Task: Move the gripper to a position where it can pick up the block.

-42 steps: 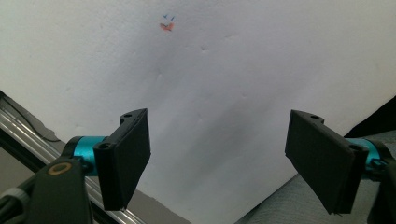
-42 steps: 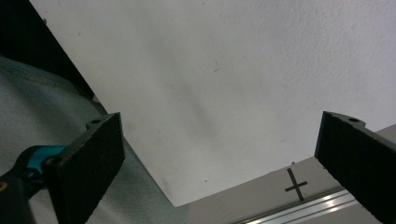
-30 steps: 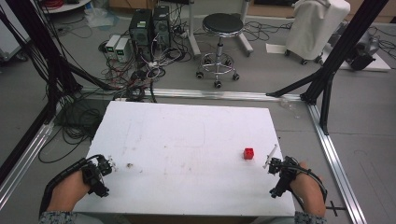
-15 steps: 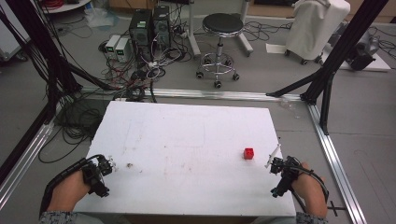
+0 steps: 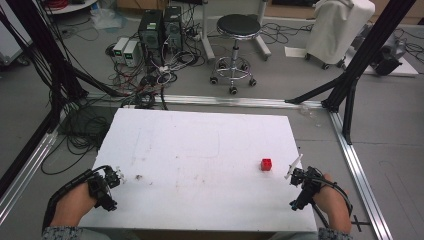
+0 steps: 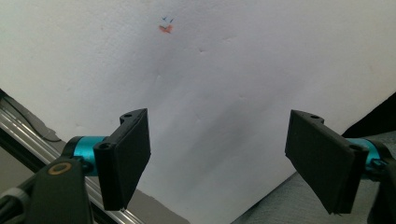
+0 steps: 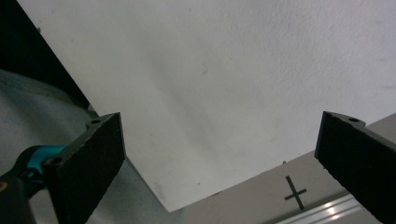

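Red cube (image 5: 266,164) on the white worktop (image 5: 200,145), just left of the right tongs (image 5: 296,176); left tongs (image 5: 114,175) well apart from it. Both sets gape wide and hold nothing. Risk: a fast reach could knock the cube toward the near edge. Open worktop lies beyond and left of the cube.

The table (image 5: 200,150) lies open across nearly the whole frame centre; a gripper could pass anywhere over it. The one obstacle is a red cube (image 5: 266,164) at lower right, near the right gripper (image 5: 295,172). The left gripper (image 5: 116,175) at lower left has bare board ahead.
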Demonstrator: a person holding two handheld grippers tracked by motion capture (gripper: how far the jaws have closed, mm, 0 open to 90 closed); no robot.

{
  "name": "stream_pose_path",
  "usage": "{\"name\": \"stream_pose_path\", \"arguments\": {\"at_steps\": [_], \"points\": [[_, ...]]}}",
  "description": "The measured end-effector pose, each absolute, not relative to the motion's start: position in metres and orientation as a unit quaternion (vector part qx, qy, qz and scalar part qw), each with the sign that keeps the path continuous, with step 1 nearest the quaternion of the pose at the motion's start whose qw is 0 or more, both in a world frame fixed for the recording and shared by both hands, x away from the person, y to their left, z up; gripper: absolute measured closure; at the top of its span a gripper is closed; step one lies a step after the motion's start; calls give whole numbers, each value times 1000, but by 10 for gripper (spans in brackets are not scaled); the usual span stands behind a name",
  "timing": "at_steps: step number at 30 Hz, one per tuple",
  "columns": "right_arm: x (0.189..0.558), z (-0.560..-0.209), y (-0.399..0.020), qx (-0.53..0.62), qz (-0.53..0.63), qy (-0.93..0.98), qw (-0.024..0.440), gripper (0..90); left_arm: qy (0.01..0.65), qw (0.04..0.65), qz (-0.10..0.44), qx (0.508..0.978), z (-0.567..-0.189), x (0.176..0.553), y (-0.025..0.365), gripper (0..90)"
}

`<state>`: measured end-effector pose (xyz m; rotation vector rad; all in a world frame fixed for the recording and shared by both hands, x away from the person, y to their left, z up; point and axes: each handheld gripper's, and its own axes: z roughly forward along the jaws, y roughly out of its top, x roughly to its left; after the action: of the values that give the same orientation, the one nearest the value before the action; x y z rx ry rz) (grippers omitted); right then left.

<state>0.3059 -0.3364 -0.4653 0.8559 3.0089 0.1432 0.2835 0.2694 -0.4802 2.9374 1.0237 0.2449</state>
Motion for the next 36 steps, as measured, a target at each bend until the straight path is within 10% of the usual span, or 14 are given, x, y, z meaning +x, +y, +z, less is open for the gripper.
{"name": "stream_pose_path", "arguments": {"at_steps": [36], "points": [[381,-470,-339,157,-4,987,37,11,320,8,78,944,-481,283,267,225]]}}
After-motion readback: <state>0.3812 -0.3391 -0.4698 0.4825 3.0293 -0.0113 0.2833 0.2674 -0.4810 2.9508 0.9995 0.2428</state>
